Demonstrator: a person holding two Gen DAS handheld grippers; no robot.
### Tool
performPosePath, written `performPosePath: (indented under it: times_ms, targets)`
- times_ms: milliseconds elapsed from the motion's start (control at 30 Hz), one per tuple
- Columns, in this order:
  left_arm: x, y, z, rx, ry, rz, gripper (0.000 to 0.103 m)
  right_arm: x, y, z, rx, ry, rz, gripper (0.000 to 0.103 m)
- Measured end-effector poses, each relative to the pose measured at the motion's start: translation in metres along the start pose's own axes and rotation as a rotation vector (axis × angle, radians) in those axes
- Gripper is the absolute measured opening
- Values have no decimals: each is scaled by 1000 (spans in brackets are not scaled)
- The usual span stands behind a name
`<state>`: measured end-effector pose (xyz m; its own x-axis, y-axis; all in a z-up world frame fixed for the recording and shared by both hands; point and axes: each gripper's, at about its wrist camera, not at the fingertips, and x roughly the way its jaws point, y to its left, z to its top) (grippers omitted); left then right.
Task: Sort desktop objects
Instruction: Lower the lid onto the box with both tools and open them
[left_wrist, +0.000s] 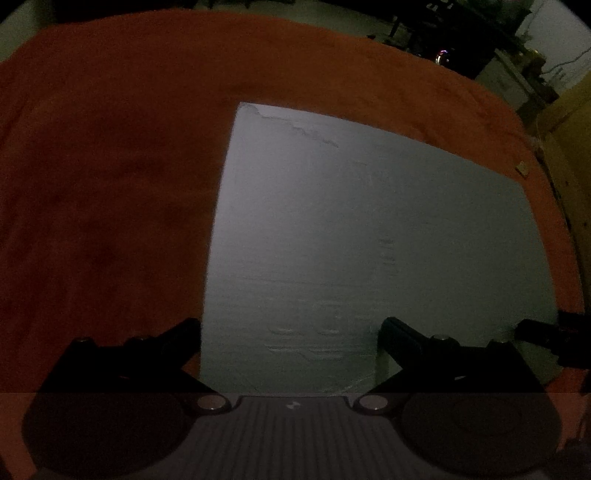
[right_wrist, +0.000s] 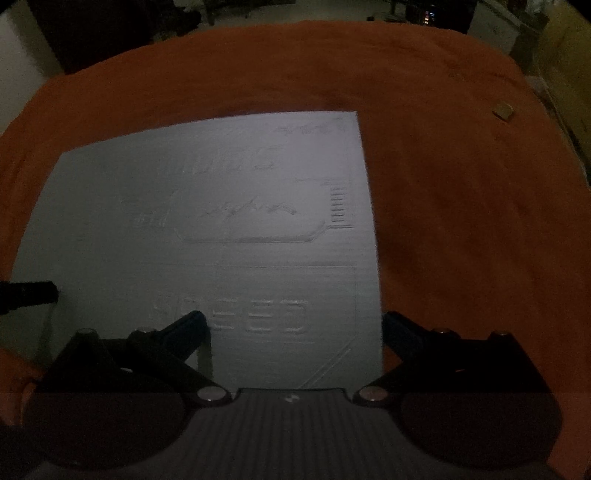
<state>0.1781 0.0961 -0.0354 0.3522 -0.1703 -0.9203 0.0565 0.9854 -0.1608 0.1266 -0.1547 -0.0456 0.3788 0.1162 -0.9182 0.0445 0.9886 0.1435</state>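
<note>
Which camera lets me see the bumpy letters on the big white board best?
The right wrist view. There the white board shows raised letters and a framed outline near its middle, dim but traceable. In the left wrist view the same board looks nearly blank, with only faint ridges low down and a chipped far edge.

Pale embossed board (right_wrist: 207, 221) (flat, orange cloth)

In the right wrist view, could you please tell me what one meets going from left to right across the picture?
The other gripper's dark tip at the left edge → the pale embossed mat → bare orange cloth → the small tan block near the far right.
</note>
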Motion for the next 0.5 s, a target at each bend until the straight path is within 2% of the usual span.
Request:
performPosePath:
  times_ms: [133,267,367,500]
  targets:
    - [-31,-13,-11,10,-119,38,102,-18,3,0,84,-46,13,103]
    - [-56,-28,-20,7,-158,-29,102,-47,13,-3,98,-106,49,103]
    - [-72,-31,-31,24,-233,-94,102,-66,22,-12,83,-156,62,103]
    - [-91,-33,-40,-3,-320,-62,102,-85,34,-28,20,-260,10,103]
